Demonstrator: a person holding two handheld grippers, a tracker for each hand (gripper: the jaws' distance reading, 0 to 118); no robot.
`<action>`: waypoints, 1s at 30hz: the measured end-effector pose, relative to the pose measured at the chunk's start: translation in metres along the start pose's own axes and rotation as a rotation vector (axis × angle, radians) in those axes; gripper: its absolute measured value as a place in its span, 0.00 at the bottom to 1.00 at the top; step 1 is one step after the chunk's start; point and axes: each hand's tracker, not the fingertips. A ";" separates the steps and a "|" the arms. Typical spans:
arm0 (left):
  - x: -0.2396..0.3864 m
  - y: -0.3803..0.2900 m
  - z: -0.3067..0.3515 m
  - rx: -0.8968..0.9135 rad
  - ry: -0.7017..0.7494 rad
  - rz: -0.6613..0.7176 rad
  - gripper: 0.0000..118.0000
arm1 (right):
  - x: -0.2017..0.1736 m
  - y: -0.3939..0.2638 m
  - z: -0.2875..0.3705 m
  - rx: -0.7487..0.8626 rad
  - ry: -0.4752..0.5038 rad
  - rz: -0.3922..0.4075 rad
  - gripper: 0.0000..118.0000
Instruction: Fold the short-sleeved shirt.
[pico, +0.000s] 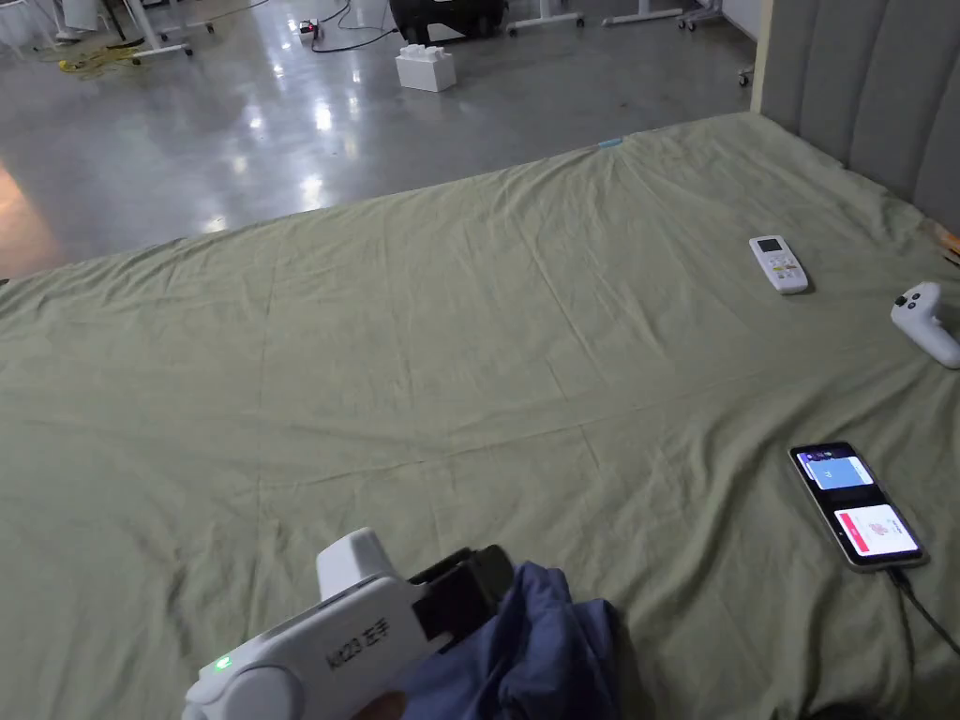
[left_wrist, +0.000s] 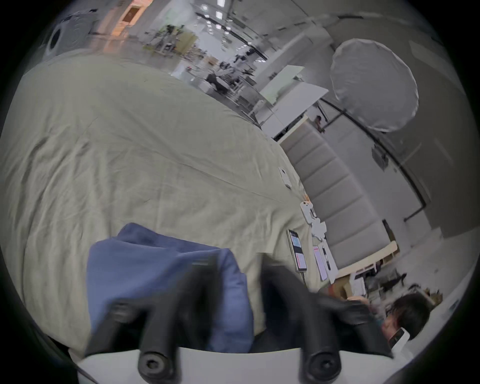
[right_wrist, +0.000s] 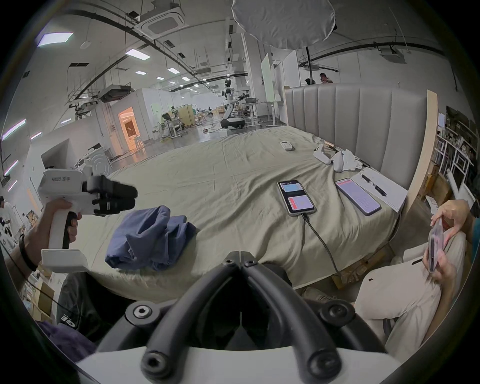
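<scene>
A blue short-sleeved shirt (pico: 539, 647) lies crumpled in a heap near the front edge of the bed's green sheet (pico: 450, 356). My left gripper (pico: 469, 581) hovers just above the heap's left side, held by a hand. In the left gripper view its blurred black jaws stand apart, so the left gripper (left_wrist: 239, 267) is open, with the shirt (left_wrist: 145, 262) under and behind the left jaw. The right gripper view shows the shirt (right_wrist: 148, 236), the left gripper (right_wrist: 117, 194) above it, and my right gripper (right_wrist: 240, 256) shut on nothing, off the bed's near edge.
On the right of the bed lie a white remote (pico: 778, 263), a white controller (pico: 923, 323) and a lit phone (pico: 858, 506) on a cable. A second phone (right_wrist: 358, 196) and a notepad lie by the grey headboard (pico: 872, 84). A seated person (right_wrist: 415, 285) is at the right.
</scene>
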 end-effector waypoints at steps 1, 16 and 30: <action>-0.009 -0.004 -0.008 -0.017 -0.006 0.037 0.05 | 0.001 -0.001 0.002 0.003 0.001 0.000 0.00; -0.003 -0.054 -0.057 -0.178 -0.046 -0.014 0.01 | -0.031 -0.009 -0.018 -0.120 0.111 -0.035 0.00; -0.081 -0.015 0.118 0.090 -0.010 0.046 0.10 | -0.136 0.043 -0.222 -0.404 0.363 0.026 0.00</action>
